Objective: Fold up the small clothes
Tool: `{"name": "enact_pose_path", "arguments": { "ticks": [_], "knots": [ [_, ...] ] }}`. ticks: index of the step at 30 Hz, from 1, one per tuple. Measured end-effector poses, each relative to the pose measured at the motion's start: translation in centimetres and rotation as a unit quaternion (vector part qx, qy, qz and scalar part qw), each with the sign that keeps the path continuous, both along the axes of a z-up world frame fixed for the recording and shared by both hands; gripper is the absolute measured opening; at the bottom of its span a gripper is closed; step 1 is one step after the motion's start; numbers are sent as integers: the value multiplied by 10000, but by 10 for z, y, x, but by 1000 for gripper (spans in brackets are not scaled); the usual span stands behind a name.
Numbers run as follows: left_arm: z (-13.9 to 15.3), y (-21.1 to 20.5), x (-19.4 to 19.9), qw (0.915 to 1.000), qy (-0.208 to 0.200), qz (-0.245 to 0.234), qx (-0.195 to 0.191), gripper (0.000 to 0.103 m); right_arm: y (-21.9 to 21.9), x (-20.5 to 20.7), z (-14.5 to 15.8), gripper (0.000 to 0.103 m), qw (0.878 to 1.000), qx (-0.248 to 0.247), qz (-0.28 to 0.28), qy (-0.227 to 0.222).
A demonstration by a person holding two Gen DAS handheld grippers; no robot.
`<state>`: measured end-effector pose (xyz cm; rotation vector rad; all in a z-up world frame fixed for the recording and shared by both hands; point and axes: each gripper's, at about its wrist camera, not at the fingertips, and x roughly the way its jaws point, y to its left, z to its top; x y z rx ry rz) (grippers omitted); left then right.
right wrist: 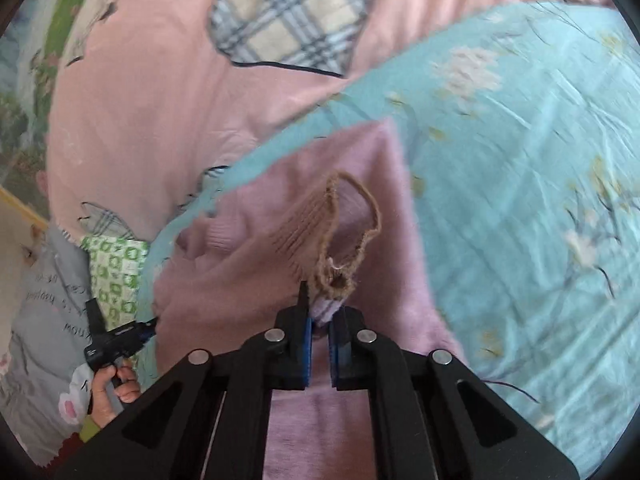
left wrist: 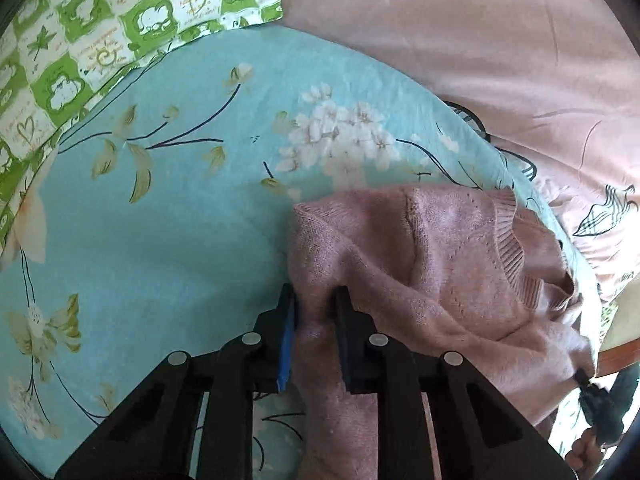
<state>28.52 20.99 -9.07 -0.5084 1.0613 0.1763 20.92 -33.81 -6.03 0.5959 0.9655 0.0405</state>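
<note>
**Both tongs pinched on the pink sweater, edge to edge across the bed**

The pink knit sweater (left wrist: pixel 440 264) lay on the blue flowered bedsheet (left wrist: pixel 160 220), near the side of the bed where the pink quilt (left wrist: pixel 480 40) with its plaid heart patch was bunched. The left tongs (left wrist: pixel 316 300) were clamped on a fold at the sweater's left edge, cloth bulging up between the two blue-padded jaws; from there the garment ran away to the right and forward, its ribbed band showing at the far right. The right tongs (right wrist: pixel 318 312) were drawn nearly together on a small tuft of knit just below the brown ribbed neckline (right wrist: pixel 340 232), with the body of the sweater stretching ahead and to both sides of them. In the right wrist view the other gripper and the hand (right wrist: pixel 116 388) holding it showed at the sweater's left margin, so the two grips sat at opposite ends of one edge, the cloth's long axis running between them. Any fold, I judged, would carry that held edge forward over the rest. The left hand was the nearer to the open sheet.

Writing: faint script on the green checked cloth (left wrist: pixel 80 40) and on a grey cloth (right wrist: pixel 44 320) was too blurred to read with any confidence
</note>
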Motion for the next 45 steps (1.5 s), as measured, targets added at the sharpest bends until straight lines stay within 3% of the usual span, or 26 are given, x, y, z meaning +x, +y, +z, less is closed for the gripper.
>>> {"name": "enact_pose_path", "arguments": {
  "ticks": [4, 10, 13, 18, 20, 22, 26, 28, 31, 36, 39, 45],
  "knots": [
    [4, -2, -1, 9995, -113, 142, 255, 8, -5, -1, -40, 7, 9978, 8, -8, 661],
    [1, 13, -5, 9981, -29, 379, 486, 6, 0, -1, -44, 12, 9965, 54, -109, 827],
    [7, 21, -15, 9987, -35, 344, 362, 5, 4, 1, -41, 16, 9952, -28, -30, 979],
    [29, 19, -52, 9996, -246, 132, -60, 21, 11, -12, -15, 33, 9964, -461, -48, 716],
    [36, 13, -72, 9995, -299, 16, -114, 28, 11, -18, -9, 33, 9970, -479, -14, 611],
    [39, 6, -93, 9995, -268, -120, -119, 42, 14, -23, -6, 33, 9974, -423, 72, 571],
    [36, -24, -126, 9985, -87, -532, 88, 46, 26, -30, -6, 33, 9968, -461, 281, 589],
    [35, -38, -132, 9973, -22, -687, 244, 54, 33, -32, -7, 33, 9964, -451, 379, 608],
    [34, -42, -124, 9970, 10, -673, 375, 54, 44, -31, -7, 33, 9962, -409, 509, 579],
    [37, -19, -75, 9995, -138, -292, -31, 62, 66, -20, -6, 33, 9948, -351, 818, 502],
    [32, -10, -55, 9997, 132, -200, -67, 62, 71, -14, -5, 33, 9944, -281, 912, 462],
    [35, -18, -99, 9994, 138, -315, -83, 65, 69, -22, -3, 33, 9932, -183, 1062, 440]
  ]
}}
